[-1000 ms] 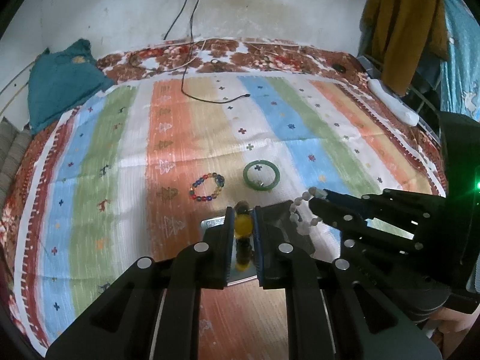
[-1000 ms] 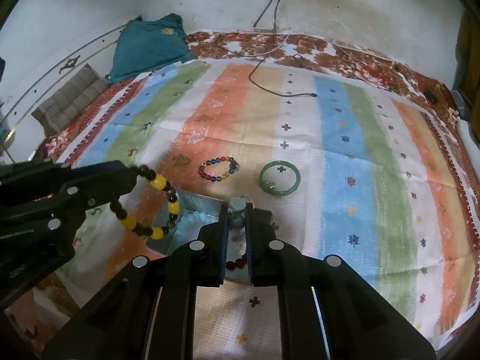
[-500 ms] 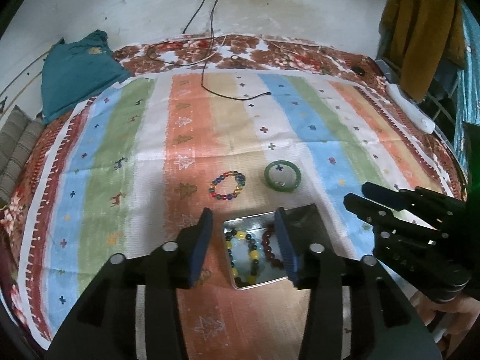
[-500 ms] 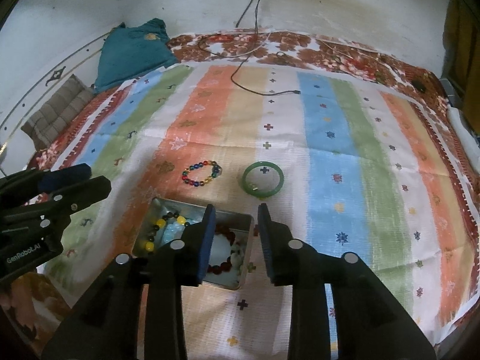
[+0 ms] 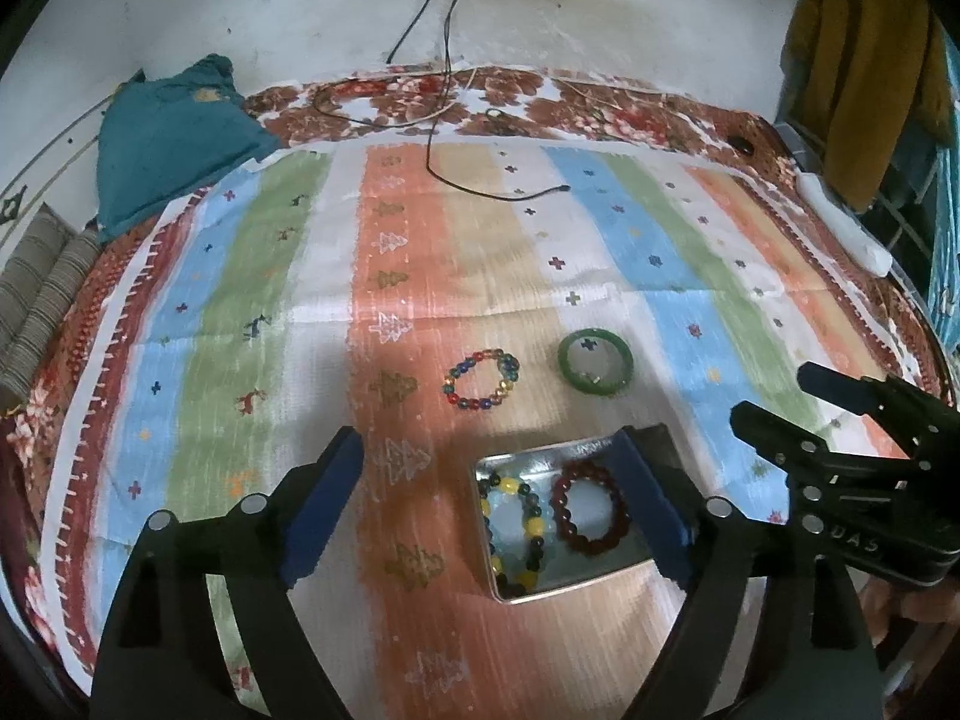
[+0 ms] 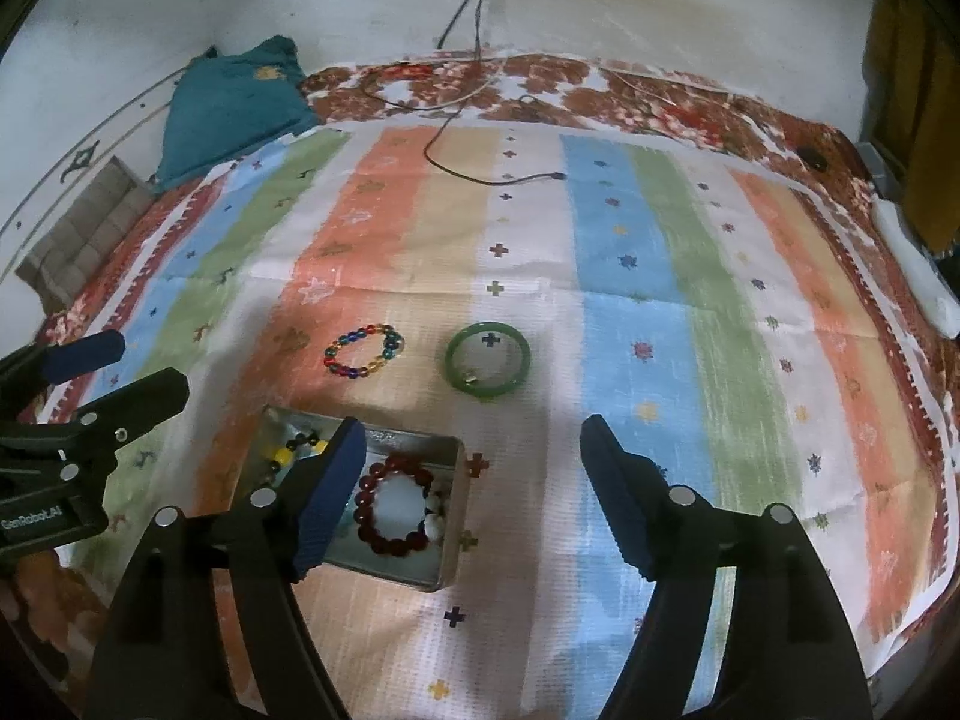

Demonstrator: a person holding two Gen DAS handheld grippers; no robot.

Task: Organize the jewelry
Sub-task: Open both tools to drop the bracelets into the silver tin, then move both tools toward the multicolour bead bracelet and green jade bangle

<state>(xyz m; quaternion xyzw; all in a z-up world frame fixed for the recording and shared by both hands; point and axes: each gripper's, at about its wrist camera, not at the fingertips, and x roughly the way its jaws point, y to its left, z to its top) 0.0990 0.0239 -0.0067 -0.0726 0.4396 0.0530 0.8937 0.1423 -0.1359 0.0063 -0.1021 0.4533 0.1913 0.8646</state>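
1. Left gripper (image 5: 489, 501) fingers are spreading apart, grasping nothing, above a metal tin (image 5: 600, 579).
2. Right gripper (image 6: 474, 471) fingers are likewise spreading, empty.
3. The tin holds a dark red bracelet (image 6: 393, 507) and a yellow-and-black one (image 5: 516, 531).
4. A multicoloured bracelet (image 5: 481, 379) and green bangle (image 5: 595, 362) lie on the striped cloth (image 5: 672, 276) beyond.

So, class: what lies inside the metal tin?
Inside the metal tin: a dark red bead bracelet, a yellow-and-dark bead bracelet, pale beads beneath. The right gripper's finger covers part.

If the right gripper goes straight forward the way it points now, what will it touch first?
Probably the bare striped cloth, right of the metal tin and short of the green bangle. The right gripper is empty, its jaws opening. Depth is hard to judge here.
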